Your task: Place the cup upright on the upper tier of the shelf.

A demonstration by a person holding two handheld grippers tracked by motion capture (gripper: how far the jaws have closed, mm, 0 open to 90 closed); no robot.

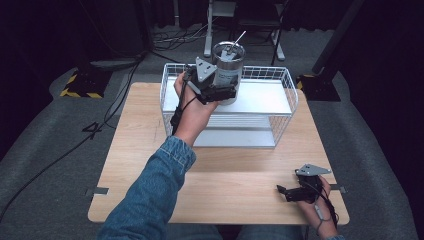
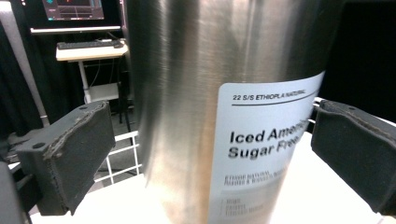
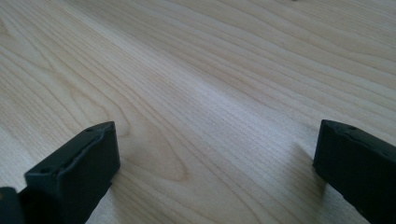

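A stainless-steel tumbler with a lid and a metal straw stands on the white upper shelf inside a white wire basket. Its white label reads "Iced Americano Sugar Free" in the left gripper view, where the tumbler is very close. My left gripper is open with a jaw on either side of the tumbler's lower body; a small gap shows at the left jaw. Near the table's front right corner, my right gripper lies open low over bare wood.
The wire basket stands at the back of the wooden table, with a lower shelf under the white one. Beyond the table are a metal stand and cables on the grey floor. A desk with a keyboard shows far off.
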